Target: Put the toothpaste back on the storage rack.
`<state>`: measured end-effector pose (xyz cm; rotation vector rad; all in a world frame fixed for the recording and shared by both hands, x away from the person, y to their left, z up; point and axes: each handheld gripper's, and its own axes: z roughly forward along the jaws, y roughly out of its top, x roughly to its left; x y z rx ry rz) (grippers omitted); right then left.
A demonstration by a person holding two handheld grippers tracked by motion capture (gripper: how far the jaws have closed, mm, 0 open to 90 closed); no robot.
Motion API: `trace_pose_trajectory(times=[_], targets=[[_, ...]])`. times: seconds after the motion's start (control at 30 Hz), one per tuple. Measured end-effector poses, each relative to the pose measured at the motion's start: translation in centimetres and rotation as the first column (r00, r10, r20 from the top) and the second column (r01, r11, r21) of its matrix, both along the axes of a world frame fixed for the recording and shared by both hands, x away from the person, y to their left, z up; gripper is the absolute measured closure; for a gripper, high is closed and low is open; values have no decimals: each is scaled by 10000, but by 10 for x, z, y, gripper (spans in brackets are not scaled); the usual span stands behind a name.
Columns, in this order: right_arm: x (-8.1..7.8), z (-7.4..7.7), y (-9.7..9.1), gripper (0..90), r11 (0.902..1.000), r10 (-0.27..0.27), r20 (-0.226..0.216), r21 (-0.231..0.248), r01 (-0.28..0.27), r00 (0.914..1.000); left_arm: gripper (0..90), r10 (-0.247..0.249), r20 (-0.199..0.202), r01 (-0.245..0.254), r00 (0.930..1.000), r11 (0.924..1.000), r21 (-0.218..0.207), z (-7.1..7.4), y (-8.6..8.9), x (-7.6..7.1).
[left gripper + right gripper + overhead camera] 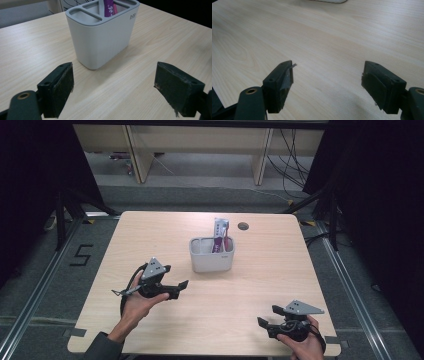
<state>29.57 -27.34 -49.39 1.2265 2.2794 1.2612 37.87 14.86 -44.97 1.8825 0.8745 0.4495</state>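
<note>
A white holder (212, 255) with several compartments stands near the middle of the wooden table (150, 235). A purple toothpaste tube (218, 239) and a pink toothbrush (226, 236) stick up out of its back right part. My left gripper (181, 288) hovers open to the left of the holder, pointing right at it, jaws empty. In the left gripper view the holder (102, 32) stands just beyond the wide-apart pads (62, 87). My right gripper (268, 316) is open near the front right corner, pointing left over bare wood (324, 45).
A dark round cable hole (243, 226) sits in the table near its far edge. Beyond the table are wooden desk legs (137, 155) and cables on the floor. A "5" (81, 255) is marked on the floor at left.
</note>
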Motion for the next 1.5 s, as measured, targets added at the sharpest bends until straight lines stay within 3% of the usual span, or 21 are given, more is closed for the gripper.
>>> trace_pose_trajectory(times=[0.17,0.2,0.5,0.57,0.6,0.63,0.83,0.87,0.9,0.93,1.3,1.37,1.43,1.47,1.5], targets=[[-2,1,2,262,9999,-74,-275,153,78,9996,156,-90,-45,91,9999,9998,163,-7,1,-5],[0,0,0,261,9999,44,7,93,-45,10000,156,-67,-46,68,10000,9999,148,-8,1,-6],[0,-1,1,262,10000,28,-57,2,-28,10000,156,-90,-109,96,9999,9985,545,-22,7,-18],[0,-1,1,262,10000,-21,229,-90,23,9997,156,-88,-131,95,9999,9986,513,-26,9,-21],[-1,-1,2,263,9999,55,69,85,-56,10000,156,-137,-194,148,9997,9981,593,-27,10,-23],[-1,0,1,264,10000,16,197,-52,-15,9998,156,-214,-224,228,9995,9979,610,-29,11,-24],[-3,0,2,264,9999,-93,-97,69,94,9999,156,-170,-542,211,9984,9969,757,-43,19,-36],[-3,0,2,264,9999,-86,-98,62,87,9999,156,-221,-602,279,9979,9949,969,-43,21,-38],[-3,-1,2,264,10000,-84,-63,26,84,9999,156,-187,-636,232,9978,9971,719,-45,21,-40],[-2,-2,2,264,10000,-73,9,-26,73,10000,155,-277,-653,339,9975,9948,965,-46,23,-43],[-4,-1,4,264,9999,-97,-105,100,98,9999,156,-506,-611,570,9969,9925,1078,-51,28,-62],[-3,-2,2,264,10000,8,90,-25,-8,10000,156,-567,-621,640,9965,9904,1226,-53,29,-66],[-4,-2,4,264,9999,-121,-125,64,122,9998,156,-592,-597,675,9965,9866,1483,-53,30,-68],[-4,-2,4,264,9999,-112,-117,46,112,9999,156,-594,-613,666,9964,9900,1240,-54,28,-70],[-5,-1,5,264,9998,-198,-202,74,199,9996,156,-684,-587,760,9959,9876,1373,-54,29,-70]])
